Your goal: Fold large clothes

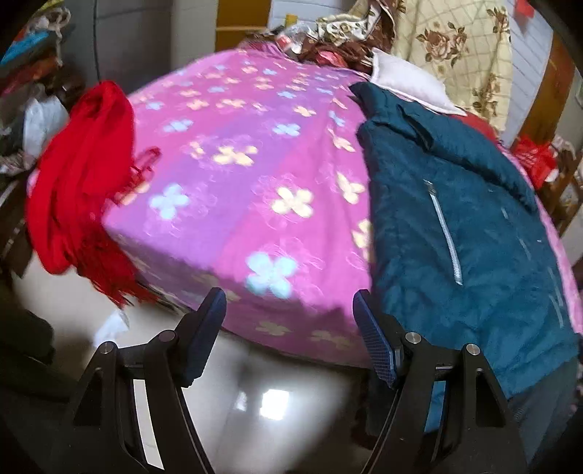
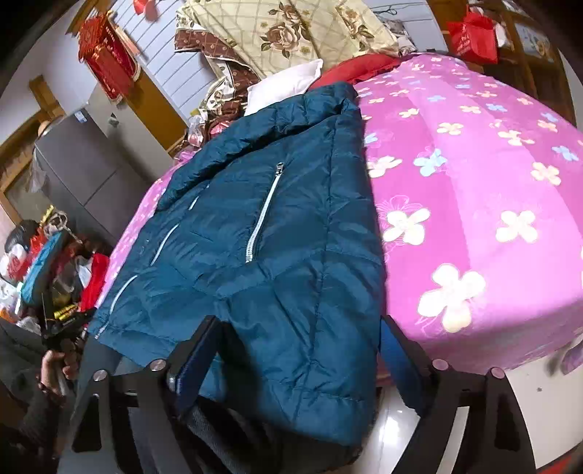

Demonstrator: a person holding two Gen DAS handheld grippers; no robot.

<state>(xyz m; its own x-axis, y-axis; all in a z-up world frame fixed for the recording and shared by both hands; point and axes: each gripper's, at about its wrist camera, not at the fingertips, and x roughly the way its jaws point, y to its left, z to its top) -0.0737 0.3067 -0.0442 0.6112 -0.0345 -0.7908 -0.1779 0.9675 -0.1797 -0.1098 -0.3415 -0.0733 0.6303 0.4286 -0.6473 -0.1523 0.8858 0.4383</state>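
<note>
A cluttered bedroom, with a bed under a pink bedspread (image 1: pixel 255 171) printed with pale four-petal flowers. At the head of the bed lie a white pillow (image 1: pixel 408 85) and a heap of cream quilts with brown roses (image 2: pixel 291 32). Red paper decorations hang on the wall in the right wrist view.

A teal padded jacket (image 2: pixel 255 233) lies flat along one side of the bed, collar toward the pillow, silver pocket zips showing. Its lower hem hangs over the foot edge of the bed. A red garment (image 1: pixel 80 175) is draped over the opposite corner of the bed, well apart from the jacket.

The left gripper (image 1: pixel 289 328) is held over the shiny floor (image 1: pixel 269 401) at the foot of the bed. Its fingers stand apart with nothing between them, and its right finger is just beside the jacket's edge.

The right gripper (image 2: pixel 297 361) is at the jacket's hanging hem. The hem lies between its two fingers, which stand wide apart on either side; whether the pads press on the cloth cannot be told. A person's hand (image 2: pixel 54 368) holding the other gripper's handle shows at the lower left of that view.
</note>
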